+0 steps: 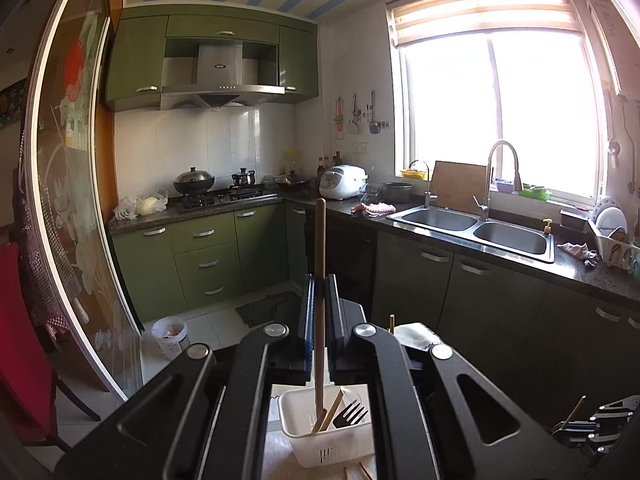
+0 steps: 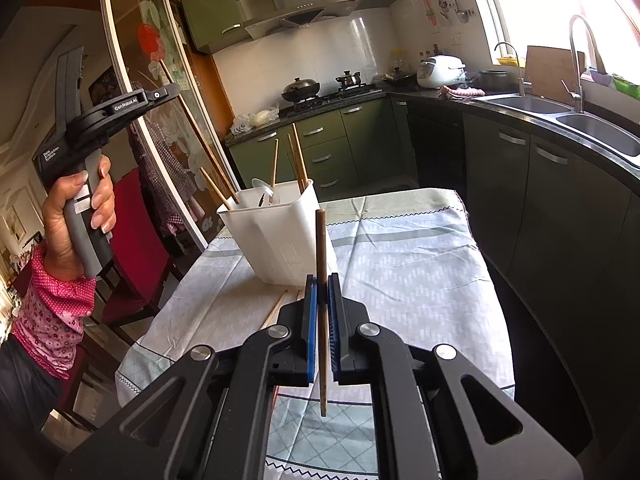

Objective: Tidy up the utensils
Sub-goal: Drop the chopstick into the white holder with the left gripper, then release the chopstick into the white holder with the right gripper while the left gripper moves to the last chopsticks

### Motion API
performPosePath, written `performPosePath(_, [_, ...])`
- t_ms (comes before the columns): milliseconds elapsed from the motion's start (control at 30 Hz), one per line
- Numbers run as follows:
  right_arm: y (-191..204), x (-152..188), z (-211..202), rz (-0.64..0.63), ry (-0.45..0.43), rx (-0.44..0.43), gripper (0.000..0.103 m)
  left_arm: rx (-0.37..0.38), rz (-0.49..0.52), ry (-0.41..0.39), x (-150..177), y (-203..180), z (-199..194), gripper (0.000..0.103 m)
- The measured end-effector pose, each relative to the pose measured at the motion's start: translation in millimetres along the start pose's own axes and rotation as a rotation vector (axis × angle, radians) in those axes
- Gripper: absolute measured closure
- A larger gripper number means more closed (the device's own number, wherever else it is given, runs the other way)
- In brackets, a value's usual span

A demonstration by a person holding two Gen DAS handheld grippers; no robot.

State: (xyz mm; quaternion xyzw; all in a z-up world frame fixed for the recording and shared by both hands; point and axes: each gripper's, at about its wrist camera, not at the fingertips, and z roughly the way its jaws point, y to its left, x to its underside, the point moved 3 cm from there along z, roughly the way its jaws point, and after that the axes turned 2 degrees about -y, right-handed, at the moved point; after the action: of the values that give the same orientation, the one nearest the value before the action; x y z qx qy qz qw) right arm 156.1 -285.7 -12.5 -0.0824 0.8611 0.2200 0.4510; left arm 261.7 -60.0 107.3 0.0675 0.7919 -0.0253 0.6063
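Left wrist view: the left tool (image 1: pixel 319 280) is clamped on a wooden chopstick (image 1: pixel 319 300) that stands nearly upright between its blue pads. The stick's lower end reaches down into a white plastic utensil basket (image 1: pixel 316 446) below, which also holds a black fork (image 1: pixel 350 414) and another wooden stick. The right tool (image 1: pixel 596 426) shows at the lower right edge, a thin stick poking from it.

Right wrist view: the right tool (image 2: pixel 320 280) is closed on a second chopstick (image 2: pixel 321 320), upright, above the cloth-covered counter (image 2: pixel 420 280). The basket (image 2: pixel 280 236) stands on the cloth just ahead, with several chopsticks and a spoon leaning inside. More loose chopsticks (image 2: pixel 276 308) lie on the cloth beside it. A person's hand (image 2: pixel 80 216), in a pink patterned sleeve, holds the left tool raised at upper left.
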Motion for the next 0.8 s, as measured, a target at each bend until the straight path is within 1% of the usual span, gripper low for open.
performPosePath(200, [13.1, -9.9, 0.6, -0.031, -0.007, 0.000, 0.097, 0.023, -0.008, 0.146, 30.1, 6.3, 30.9, 0.098])
performPosePath(267, [19.5, -14.7, 1.3, -0.048, -0.010, -0.002, 0.097, 0.039, -0.026, 0.193, 37.6, 9.1, 39.7, 0.098])
performPosePath(367, [30.0, -26.9, 2.4, -0.071, -0.023, -0.008, 0.097, 0.054, -0.048, 0.228, 43.4, 16.3, 45.0, 0.098])
performPosePath(433, [35.1, -41.0, 3.4, -0.081, -0.041, -0.009, 0.097, 0.064, -0.063, 0.230, 43.9, 19.6, 43.6, 0.098])
performPosePath(567, [41.5, -79.4, 4.5, -0.064, -0.105, -0.042, 0.097, 0.079, -0.074, 0.195, 35.5, 24.3, 29.2, 0.097])
performPosePath(633, [46.3, -101.0, 6.2, -0.057, -0.147, -0.048, 0.097, 0.084, -0.070, 0.179, 30.6, 22.7, 20.6, 0.089])
performPosePath(700, [50.5, -123.2, 8.1, -0.043, -0.196, -0.053, 0.097, 0.093, -0.079, 0.160, 26.4, 25.1, 9.3, 0.085])
performPosePath(800, [51.7, -153.8, 15.0, 0.000, -0.275, -0.060, 0.097, 0.107, -0.083, 0.130, 24.8, 27.5, -10.8, 0.085])
